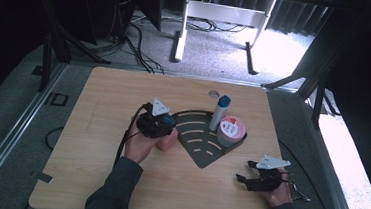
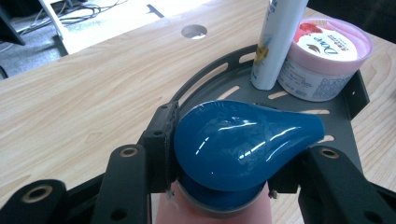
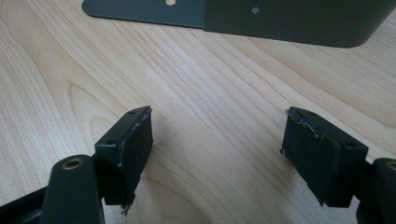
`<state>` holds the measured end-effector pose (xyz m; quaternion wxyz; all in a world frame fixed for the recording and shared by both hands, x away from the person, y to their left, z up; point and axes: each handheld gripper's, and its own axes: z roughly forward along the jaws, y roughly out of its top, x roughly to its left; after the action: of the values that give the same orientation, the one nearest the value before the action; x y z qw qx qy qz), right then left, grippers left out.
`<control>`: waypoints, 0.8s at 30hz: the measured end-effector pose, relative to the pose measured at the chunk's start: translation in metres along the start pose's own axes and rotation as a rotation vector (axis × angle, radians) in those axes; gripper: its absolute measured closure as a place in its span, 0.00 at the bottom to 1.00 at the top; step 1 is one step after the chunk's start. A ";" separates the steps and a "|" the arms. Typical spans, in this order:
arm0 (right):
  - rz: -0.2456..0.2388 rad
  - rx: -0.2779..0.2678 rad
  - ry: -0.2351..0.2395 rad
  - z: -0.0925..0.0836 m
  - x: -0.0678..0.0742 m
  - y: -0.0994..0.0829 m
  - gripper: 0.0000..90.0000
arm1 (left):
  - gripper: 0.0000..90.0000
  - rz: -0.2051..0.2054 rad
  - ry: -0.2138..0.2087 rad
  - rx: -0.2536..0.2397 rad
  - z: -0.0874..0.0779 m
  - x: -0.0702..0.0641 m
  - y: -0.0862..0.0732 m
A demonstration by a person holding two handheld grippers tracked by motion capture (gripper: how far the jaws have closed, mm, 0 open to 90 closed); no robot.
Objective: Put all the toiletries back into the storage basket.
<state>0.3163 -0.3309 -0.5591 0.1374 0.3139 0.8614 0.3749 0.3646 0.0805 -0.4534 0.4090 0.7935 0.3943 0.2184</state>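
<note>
1. The left gripper (image 2: pixel 219 154) clamps a pink bottle (image 1: pixel 167 140) by its blue cap (image 2: pixel 243 140), held between the fingers (image 2: pixel 161 144).
2. Beyond them, the dark rack (image 2: pixel 348 93) holds a white tube (image 2: pixel 275 42) and a pink jar (image 2: pixel 327 56).
3. The right gripper (image 3: pixel 217 149) rests spread wide over bare table (image 3: pixel 210 84), nothing between its fingers (image 3: pixel 135 144).

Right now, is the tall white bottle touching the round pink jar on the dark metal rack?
Touching: in the left gripper view the white bottle leans against the pink jar.
</note>
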 end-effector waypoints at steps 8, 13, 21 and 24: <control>0.000 0.000 0.000 0.000 0.000 0.000 0.27 | 0.59 0.010 0.003 -0.013 -0.007 -0.002 0.007; 0.000 0.000 0.000 0.000 0.000 0.000 0.27 | 0.59 0.025 0.004 -0.012 -0.010 -0.004 0.012; 0.000 -0.001 0.000 0.000 0.000 0.000 0.27 | 0.59 0.033 0.005 -0.021 -0.012 -0.007 0.019; -0.001 -0.001 -0.001 0.000 0.000 0.000 0.27 | 0.59 0.036 0.005 -0.022 -0.013 -0.008 0.023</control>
<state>0.3164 -0.3309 -0.5592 0.1381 0.3134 0.8615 0.3749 0.3613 0.0721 -0.4275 0.4126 0.7954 0.3784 0.2322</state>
